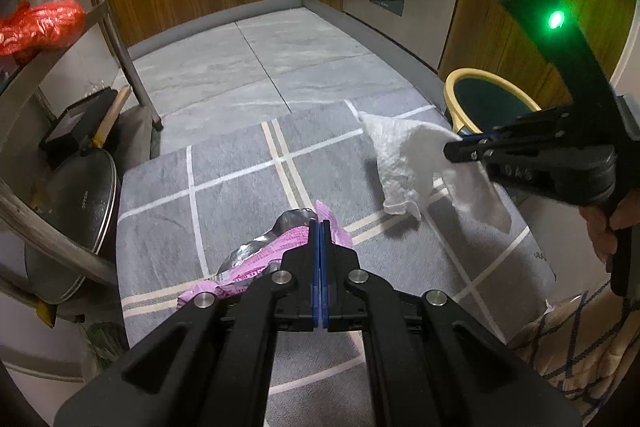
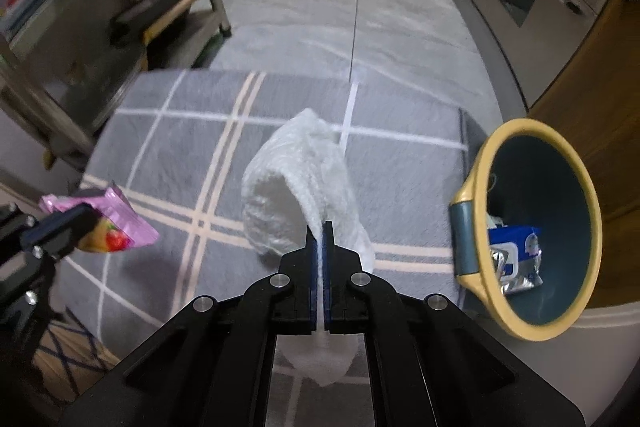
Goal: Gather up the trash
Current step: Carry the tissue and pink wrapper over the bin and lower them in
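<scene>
While each claw is clamped on trash, the left claw on a pink wrapper, the right claw on a paper towel, both hang above the rug; next comes dropping them in the bin at three o'clock.

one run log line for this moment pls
left tool: shut on pink foil snack wrapper | right tool: shut on white crumpled paper towel | both lifted over grey checked rug | yellow-rimmed blue bin: right of rug

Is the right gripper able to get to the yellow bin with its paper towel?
Probably yes. The right gripper is shut on the white paper towel, and the yellow-rimmed bin sits just to its right with its mouth open and nothing between them.
</scene>
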Available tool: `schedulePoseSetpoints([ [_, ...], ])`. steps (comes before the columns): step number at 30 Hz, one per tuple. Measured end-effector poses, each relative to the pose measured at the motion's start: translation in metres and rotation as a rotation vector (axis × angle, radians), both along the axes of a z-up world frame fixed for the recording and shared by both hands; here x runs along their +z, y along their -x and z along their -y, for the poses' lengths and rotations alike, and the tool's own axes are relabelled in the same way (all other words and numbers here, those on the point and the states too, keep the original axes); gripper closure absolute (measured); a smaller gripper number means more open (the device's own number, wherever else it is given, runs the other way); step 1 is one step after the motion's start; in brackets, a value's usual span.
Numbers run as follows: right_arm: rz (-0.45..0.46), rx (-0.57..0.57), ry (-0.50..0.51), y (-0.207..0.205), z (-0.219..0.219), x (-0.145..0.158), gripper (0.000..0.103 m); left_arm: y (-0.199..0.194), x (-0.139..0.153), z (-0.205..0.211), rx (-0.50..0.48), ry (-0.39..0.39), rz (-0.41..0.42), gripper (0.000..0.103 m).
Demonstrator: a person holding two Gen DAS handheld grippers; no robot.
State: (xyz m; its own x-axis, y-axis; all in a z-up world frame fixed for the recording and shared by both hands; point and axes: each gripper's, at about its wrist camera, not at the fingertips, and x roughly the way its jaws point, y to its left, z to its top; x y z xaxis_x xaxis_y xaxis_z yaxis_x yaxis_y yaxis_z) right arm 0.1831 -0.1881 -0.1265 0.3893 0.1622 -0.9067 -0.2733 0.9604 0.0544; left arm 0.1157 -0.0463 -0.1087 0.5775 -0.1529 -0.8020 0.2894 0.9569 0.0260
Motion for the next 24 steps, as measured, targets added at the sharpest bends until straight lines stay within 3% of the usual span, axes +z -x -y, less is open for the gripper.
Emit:
schedulePoseSetpoints([
  [10,0.138,-0.041,-0.065,0.006,0.040,0.048,0.100,0.001,0.025,0.028,-0.052,0.011,0.096,0.103],
  [24,0.327,-0.131,-0.055,0.007,0.111,0.101,0.100,-0.004,0.063,0.094,-0.191,0.023,0.221,0.103],
])
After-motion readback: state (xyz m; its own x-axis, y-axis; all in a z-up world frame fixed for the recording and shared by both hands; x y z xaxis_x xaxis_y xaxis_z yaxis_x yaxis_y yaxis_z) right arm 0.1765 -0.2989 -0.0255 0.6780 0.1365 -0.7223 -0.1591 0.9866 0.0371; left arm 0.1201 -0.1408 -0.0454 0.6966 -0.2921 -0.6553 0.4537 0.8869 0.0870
